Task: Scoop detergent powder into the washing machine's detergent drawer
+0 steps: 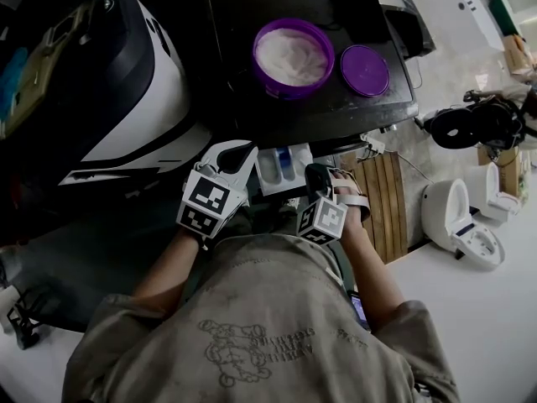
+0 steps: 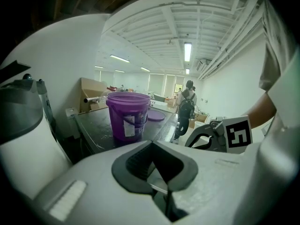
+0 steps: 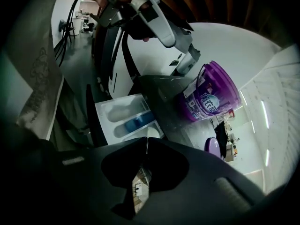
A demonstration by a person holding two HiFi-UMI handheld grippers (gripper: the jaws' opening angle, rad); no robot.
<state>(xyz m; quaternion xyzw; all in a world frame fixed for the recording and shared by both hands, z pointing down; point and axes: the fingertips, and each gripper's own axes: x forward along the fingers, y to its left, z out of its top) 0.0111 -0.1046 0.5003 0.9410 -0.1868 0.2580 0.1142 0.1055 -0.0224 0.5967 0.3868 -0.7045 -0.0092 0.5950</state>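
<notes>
The purple detergent bucket (image 1: 293,58) stands open on the dark washer top (image 1: 336,112), full of white powder. Its purple lid (image 1: 364,70) lies just to its right. Below the top's front edge the white detergent drawer (image 1: 281,167) is pulled out, with a blue insert in the middle. My white left gripper (image 1: 238,154) is shut and empty at the drawer's left edge. My black right gripper (image 1: 317,175) is shut and empty at its right edge. The left gripper view shows the bucket (image 2: 127,116) ahead. In the right gripper view the drawer (image 3: 129,118) and the bucket (image 3: 212,95) lie beyond the jaws.
A large black-and-white machine body (image 1: 126,82) fills the left. A black item (image 1: 361,7) sits at the back of the washer top. A wooden pallet (image 1: 388,201), white fixtures (image 1: 466,217) and black gear (image 1: 470,124) lie on the floor at right. A person (image 2: 186,108) stands far off.
</notes>
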